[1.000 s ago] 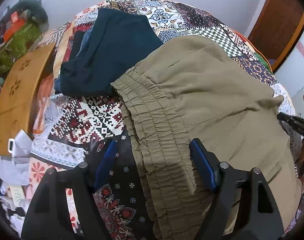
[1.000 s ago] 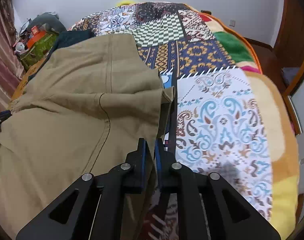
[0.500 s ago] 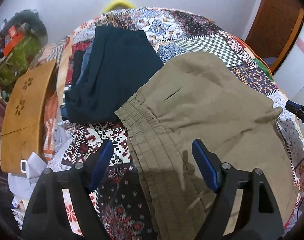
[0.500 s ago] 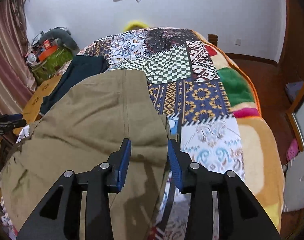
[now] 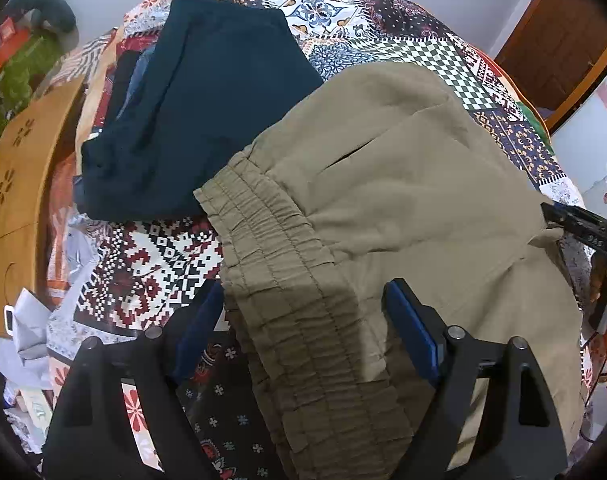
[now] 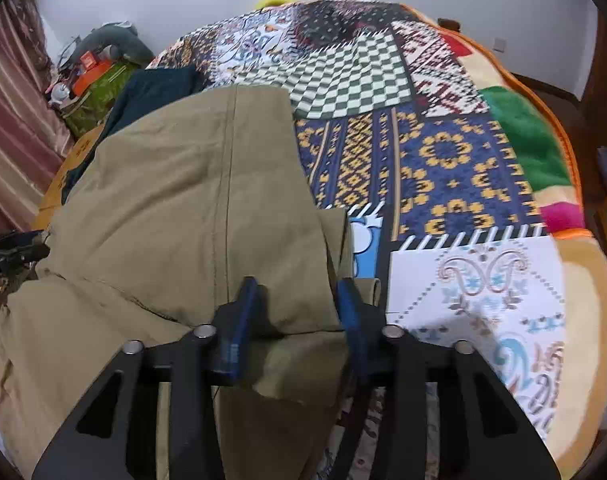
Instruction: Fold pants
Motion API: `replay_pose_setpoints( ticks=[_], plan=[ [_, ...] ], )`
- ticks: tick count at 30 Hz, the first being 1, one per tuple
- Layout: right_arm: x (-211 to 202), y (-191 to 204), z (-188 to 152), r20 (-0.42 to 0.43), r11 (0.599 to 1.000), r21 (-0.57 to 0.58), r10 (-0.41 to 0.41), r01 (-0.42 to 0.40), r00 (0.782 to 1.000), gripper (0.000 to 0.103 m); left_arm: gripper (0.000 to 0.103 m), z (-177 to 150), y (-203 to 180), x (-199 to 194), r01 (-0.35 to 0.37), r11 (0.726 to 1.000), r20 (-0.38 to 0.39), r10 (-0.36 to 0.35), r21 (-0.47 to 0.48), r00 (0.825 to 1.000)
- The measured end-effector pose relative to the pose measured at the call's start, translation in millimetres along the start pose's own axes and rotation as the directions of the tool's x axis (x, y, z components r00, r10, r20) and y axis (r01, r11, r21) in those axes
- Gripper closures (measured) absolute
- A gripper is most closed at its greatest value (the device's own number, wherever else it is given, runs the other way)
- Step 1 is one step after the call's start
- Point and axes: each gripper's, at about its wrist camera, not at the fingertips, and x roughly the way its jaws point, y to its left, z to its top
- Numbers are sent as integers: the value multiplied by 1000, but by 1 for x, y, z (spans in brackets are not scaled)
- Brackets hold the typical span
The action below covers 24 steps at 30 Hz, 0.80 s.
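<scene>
Khaki pants (image 5: 403, 184) on bed (image 6: 463, 152); my left gripper (image 5: 303, 320), right gripper (image 6: 297, 312): fingers apart, nothing held. Risk: pinching one layer, fold skews.

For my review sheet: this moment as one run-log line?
pants: khaki, folded, on quilt | left gripper: open over waistband | right gripper: open over fold edge

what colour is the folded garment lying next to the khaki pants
Dark teal-navy, clearest in the left wrist view.

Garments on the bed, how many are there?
2 clearly: khaki pants in front of both grippers, and a dark teal garment beyond the waistband. Bluish fabric under the teal one may be more.
</scene>
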Motion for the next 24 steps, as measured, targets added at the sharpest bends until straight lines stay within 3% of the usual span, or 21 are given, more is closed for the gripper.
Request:
replay_pose_setpoints(
  ticks=[2, 7, 15, 24],
  plan=[
    [4, 2, -2, -4, 1000, -20, -25, 25, 1000, 80, 20, -1, 0, -1, -2, 1000, 14, 2, 3, 1000],
    [5, 9, -7, 28, 995, -66, -68, 70, 997, 88, 41, -3, -4, -10, -73, 997, 71, 70, 28, 995],
    [8, 13, -9, 55, 985, -103, -130, 135, 990, 90, 42, -11, 2, -13, -130, 991, 117, 129, 7, 985],
    [7, 15, -4, 25, 986, -91, -140, 142, 990, 87, 41, -10, 9, -14, -59, 998, 98, 61, -19, 993]
  ],
)
